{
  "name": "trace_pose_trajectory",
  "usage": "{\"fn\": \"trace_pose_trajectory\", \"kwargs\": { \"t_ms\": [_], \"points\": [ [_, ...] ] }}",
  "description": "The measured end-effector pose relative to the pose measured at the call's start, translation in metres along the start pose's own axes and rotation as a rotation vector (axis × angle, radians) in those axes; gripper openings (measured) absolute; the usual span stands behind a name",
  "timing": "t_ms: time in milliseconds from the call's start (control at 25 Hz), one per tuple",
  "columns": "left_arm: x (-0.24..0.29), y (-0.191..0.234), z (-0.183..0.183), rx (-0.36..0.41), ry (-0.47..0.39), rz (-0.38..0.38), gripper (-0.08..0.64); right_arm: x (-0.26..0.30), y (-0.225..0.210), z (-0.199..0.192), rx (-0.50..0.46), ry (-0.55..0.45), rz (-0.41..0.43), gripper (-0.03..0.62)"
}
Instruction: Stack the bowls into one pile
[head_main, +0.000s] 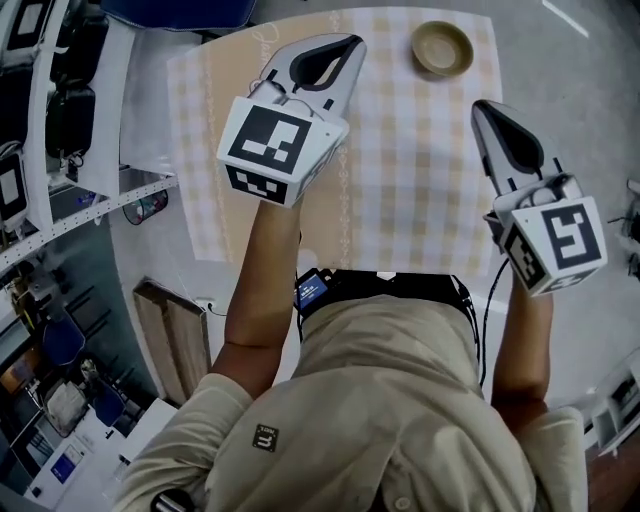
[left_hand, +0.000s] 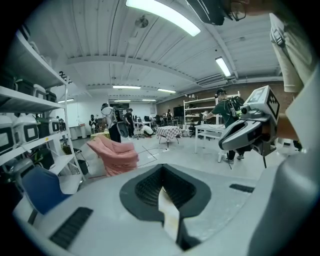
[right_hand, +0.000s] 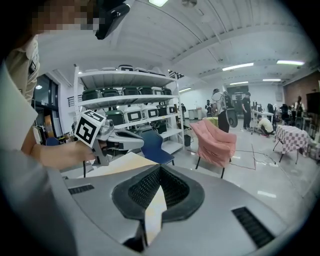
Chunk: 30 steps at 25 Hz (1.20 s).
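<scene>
Closed and empty, left gripper (head_main: 330, 55) and right gripper (head_main: 495, 120) hover above the checked worktop (head_main: 400, 180); only my head view shows the bowl (head_main: 443, 47), theirs shelves (right_hand: 125, 100) and a pink chair (right_hand: 215, 142).

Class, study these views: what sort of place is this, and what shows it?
Probably a large open-plan lab or workshop: metal shelving loaded with equipment, white worktables, ceiling strip lights.

Tan bowl (head_main: 442, 48); beige-and-white checked tablecloth (head_main: 400, 170); pink armchair (right_hand: 216, 142); blue chair (right_hand: 153, 144); khaki shirt (head_main: 400, 400); white shelves (right_hand: 125, 101)
</scene>
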<state>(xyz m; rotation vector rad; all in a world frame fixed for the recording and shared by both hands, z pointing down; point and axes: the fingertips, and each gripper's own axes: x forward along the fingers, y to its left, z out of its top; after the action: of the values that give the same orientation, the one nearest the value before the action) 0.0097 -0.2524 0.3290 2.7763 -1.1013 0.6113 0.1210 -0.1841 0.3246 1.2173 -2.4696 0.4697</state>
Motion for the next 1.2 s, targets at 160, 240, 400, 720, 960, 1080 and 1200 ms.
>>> {"fn": "trace_pose_trajectory", "kwargs": {
  "t_ms": [160, 240, 400, 720, 960, 1080, 1200],
  "points": [
    [-0.053, -0.009, 0.017, 0.008, -0.037, 0.003, 0.006, -0.016, 0.039, 0.020, -0.083, -0.021, 0.014, 0.003],
    [-0.083, -0.012, 0.026, 0.016, -0.061, 0.015, 0.006, -0.025, 0.062, 0.031, -0.131, -0.036, 0.022, 0.003],
    [-0.148, -0.019, 0.042, 0.035, -0.109, 0.040, 0.006, -0.045, 0.114, 0.055, -0.223, -0.078, 0.050, 0.003],
    [-0.262, -0.058, 0.072, 0.136, -0.186, 0.079, 0.006, -0.106, 0.194, 0.083, -0.311, -0.138, 0.067, 0.003],
    [-0.339, -0.076, 0.062, 0.162, -0.215, 0.106, 0.006, -0.132, 0.260, 0.081, -0.334, -0.137, 0.054, 0.003],
    [-0.377, -0.096, 0.066, 0.160, -0.227, 0.105, 0.006, -0.165, 0.294, 0.084, -0.364, -0.139, 0.065, 0.003],
    [-0.414, -0.114, 0.069, 0.159, -0.231, 0.108, 0.006, -0.193, 0.326, 0.083, -0.368, -0.126, 0.061, 0.003]
  ]
}}
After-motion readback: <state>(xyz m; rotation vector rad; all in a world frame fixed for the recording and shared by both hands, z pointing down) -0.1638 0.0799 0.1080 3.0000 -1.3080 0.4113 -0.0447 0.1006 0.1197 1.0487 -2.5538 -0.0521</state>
